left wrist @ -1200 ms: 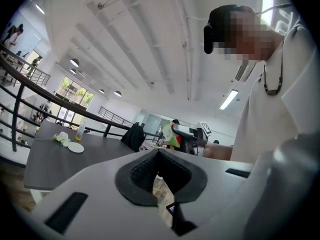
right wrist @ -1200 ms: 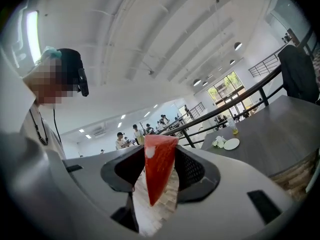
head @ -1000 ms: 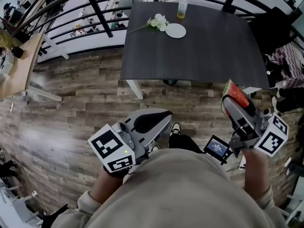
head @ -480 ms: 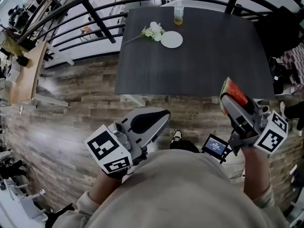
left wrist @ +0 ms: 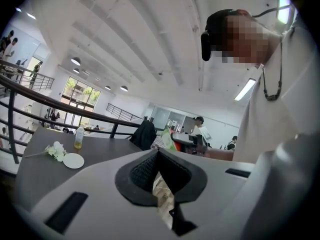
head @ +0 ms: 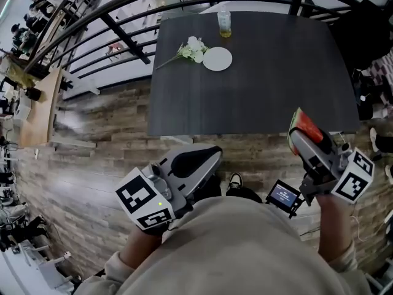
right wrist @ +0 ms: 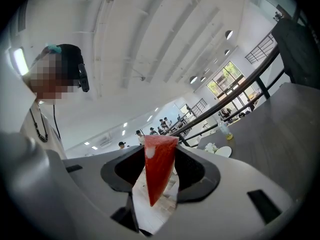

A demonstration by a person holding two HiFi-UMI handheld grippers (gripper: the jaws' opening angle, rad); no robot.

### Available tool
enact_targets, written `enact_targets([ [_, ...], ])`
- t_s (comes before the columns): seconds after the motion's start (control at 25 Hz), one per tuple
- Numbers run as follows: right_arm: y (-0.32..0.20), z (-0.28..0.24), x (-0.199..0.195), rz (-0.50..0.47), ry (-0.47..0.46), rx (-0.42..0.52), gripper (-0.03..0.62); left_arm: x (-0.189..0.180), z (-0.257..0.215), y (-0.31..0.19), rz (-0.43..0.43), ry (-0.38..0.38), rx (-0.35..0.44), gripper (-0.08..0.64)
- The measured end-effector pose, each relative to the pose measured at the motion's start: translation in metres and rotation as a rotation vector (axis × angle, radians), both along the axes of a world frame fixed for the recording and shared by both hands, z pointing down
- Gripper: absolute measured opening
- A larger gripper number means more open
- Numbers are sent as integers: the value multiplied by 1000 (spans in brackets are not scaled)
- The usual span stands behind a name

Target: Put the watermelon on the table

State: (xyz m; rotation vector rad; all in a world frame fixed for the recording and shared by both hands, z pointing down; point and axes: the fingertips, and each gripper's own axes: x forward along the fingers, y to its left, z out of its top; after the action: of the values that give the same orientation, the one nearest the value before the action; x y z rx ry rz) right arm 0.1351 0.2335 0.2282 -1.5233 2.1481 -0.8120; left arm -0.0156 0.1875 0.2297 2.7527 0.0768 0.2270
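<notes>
You stand on a wood-plank floor [head: 92, 158] facing a dark table [head: 276, 85]. A black railing [head: 125, 38] curves past its far edge. Overhead, a white ceiling [left wrist: 125, 44], round lamps [left wrist: 76, 61], bright windows [left wrist: 80, 91].

The worktop [head: 276, 85] lies bare along its near edge and right side; a white plate [head: 217, 59], flowers [head: 191, 49] and a bottle [head: 225, 23] crowd its far left corner.

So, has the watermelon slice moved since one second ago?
Yes. The watermelon slice moved toward the dark table: before, it stopped short of the near edge; now it overlaps that edge in the head view.
</notes>
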Motion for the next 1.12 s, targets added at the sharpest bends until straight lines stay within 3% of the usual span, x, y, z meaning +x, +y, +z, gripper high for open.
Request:
enact_targets([
  [0.48,-43,-21,27,130,76,6,198,57,-10,-65,171,99,15,3],
  [0.8,-104,-34,29,182,102,5,198,67,-14,-118,268,114,1,3],
  [1.12,-158,-39,18,196,115,5,198,56,-3,-160,302,120,-30,3],
])
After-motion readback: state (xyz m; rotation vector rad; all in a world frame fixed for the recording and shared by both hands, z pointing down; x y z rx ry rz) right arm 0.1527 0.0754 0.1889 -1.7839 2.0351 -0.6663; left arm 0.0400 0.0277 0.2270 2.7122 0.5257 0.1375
